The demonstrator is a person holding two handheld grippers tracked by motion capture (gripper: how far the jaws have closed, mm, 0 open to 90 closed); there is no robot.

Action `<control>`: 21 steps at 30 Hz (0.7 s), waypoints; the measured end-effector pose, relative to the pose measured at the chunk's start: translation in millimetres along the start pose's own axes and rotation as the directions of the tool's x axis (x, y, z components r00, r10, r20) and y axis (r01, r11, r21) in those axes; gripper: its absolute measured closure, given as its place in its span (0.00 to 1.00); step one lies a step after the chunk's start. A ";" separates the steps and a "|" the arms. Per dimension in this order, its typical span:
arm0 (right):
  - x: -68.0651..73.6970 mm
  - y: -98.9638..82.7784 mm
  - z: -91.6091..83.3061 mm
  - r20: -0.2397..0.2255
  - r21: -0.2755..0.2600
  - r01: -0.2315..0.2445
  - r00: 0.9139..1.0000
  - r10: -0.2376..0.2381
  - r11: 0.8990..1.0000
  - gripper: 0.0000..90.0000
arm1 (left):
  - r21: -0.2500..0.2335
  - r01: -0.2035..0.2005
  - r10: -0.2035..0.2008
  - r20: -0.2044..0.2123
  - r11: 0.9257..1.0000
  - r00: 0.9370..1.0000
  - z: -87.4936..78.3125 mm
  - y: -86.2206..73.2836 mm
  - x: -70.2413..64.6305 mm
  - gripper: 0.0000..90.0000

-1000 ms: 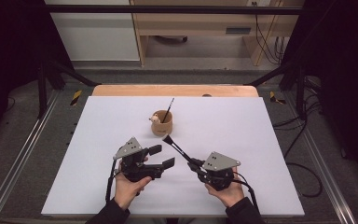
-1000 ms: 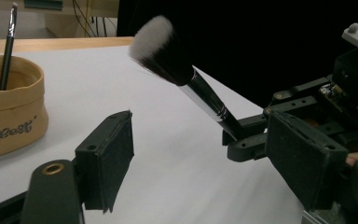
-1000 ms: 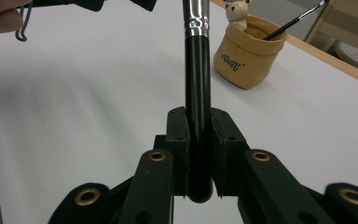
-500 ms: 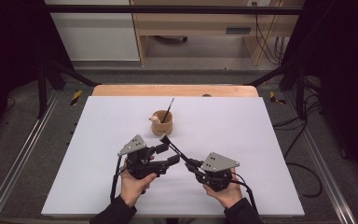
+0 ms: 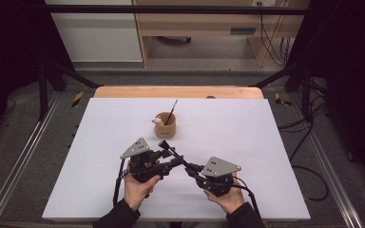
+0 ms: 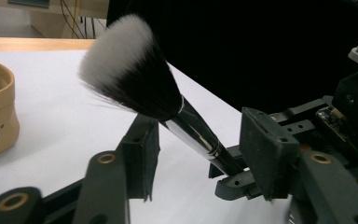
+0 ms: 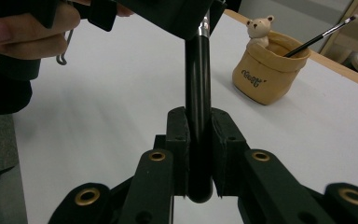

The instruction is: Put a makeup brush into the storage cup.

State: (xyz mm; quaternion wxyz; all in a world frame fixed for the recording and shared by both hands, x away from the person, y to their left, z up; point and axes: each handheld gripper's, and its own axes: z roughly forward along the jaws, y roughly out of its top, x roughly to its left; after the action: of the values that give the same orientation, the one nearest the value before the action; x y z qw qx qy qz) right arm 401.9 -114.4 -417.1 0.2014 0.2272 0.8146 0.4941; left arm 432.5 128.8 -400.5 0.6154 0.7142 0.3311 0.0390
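A makeup brush (image 6: 135, 70) with white-tipped black bristles and a silver ferrule slants up over the white table. My right gripper (image 7: 199, 140) is shut on its black handle (image 7: 198, 93). My left gripper (image 6: 205, 154) has just been closing, and the ferrule (image 6: 200, 137) runs between its jaws. Its pads (image 6: 265, 149) stand off the ferrule, with a gap on the right side. From above, the left gripper (image 5: 171, 156) and right gripper (image 5: 192, 169) meet at the brush (image 5: 178, 156) near the table's front.
A tan pouch-like cup (image 5: 165, 127) with a small bear figure (image 7: 259, 25) and a thin brush (image 7: 321, 35) stands behind the grippers at mid-table. The white table top (image 5: 266, 142) ends in a wooden strip at the back.
The left gripper's jaws have narrowed around the brush's ferrule. The right gripper and the brush have kept still.
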 end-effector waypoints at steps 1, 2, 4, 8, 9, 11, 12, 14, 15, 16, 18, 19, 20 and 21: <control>0.2 -0.1 0.2 -0.002 -0.001 0.001 1.000 -0.001 1.000 0.88 | 0.000 0.001 -0.001 0.002 1.000 1.000 -0.1 0.0 0.0 0.56; 0.3 -0.2 0.3 -0.002 -0.001 0.002 1.000 -0.002 1.000 0.88 | 0.000 0.003 -0.003 0.006 1.000 1.000 -0.3 -0.1 0.1 0.58; 0.3 -0.4 0.2 -0.003 -0.003 0.003 1.000 -0.003 1.000 0.88 | 0.000 0.006 -0.006 0.010 1.000 1.000 -0.6 -0.2 0.5 0.62; 0.2 -0.6 0.1 -0.007 -0.006 0.004 1.000 -0.004 1.000 0.88 | -0.002 0.008 -0.008 0.010 1.000 1.000 -1.5 -0.4 1.4 0.67; 0.2 -0.6 0.0 -0.007 -0.007 0.004 1.000 -0.004 1.000 0.88 | -0.003 0.009 -0.009 0.010 1.000 1.000 -1.8 -0.4 1.7 0.69; 0.1 -0.7 0.0 -0.010 -0.009 0.005 1.000 -0.005 1.000 0.88 | -0.005 0.014 -0.014 0.016 1.000 1.000 -2.2 -0.2 2.0 0.70; 0.0 -0.9 0.0 -0.010 -0.011 0.006 1.000 -0.006 1.000 0.88 | -0.005 0.017 -0.017 0.018 1.000 1.000 -2.3 -0.2 2.2 0.70; 0.0 -1.1 0.2 -0.012 -0.011 0.005 1.000 -0.005 1.000 0.88 | -0.006 0.019 -0.019 0.019 1.000 1.000 -2.5 -0.2 2.2 0.71; 0.1 -1.2 0.4 -0.013 -0.011 0.004 1.000 -0.004 1.000 0.88 | -0.005 0.020 -0.020 0.021 1.000 1.000 -2.7 -0.1 2.5 0.71; 0.1 -1.3 0.7 -0.016 -0.011 0.005 1.000 -0.006 1.000 0.88 | -0.006 0.023 -0.023 0.024 1.000 0.999 -2.9 -0.1 2.7 0.72; 0.1 -1.4 0.7 -0.016 -0.012 0.006 1.000 -0.006 1.000 0.88 | -0.010 0.029 -0.029 0.030 1.000 0.999 -3.4 0.1 2.9 0.73; 0.2 -1.4 0.9 -0.021 -0.013 0.004 1.000 -0.004 1.000 0.88 | -0.010 0.030 -0.030 0.034 0.999 0.999 -3.7 0.1 2.7 0.74; 0.2 -1.4 0.9 -0.021 -0.013 0.004 1.000 -0.004 1.000 0.88 | -0.010 0.030 -0.030 0.034 0.999 0.999 -3.7 0.1 2.7 0.74; 0.3 -1.4 1.0 -0.021 -0.011 0.004 1.000 -0.004 1.000 0.88 | -0.009 0.031 -0.031 0.036 0.999 0.999 -3.5 0.1 2.5 0.74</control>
State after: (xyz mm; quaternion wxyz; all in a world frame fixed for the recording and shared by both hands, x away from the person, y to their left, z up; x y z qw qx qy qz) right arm 402.0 -114.1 -418.9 0.1952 0.2193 0.8143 0.5007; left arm 432.9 133.1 -400.4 0.6251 0.7067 0.3309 0.0183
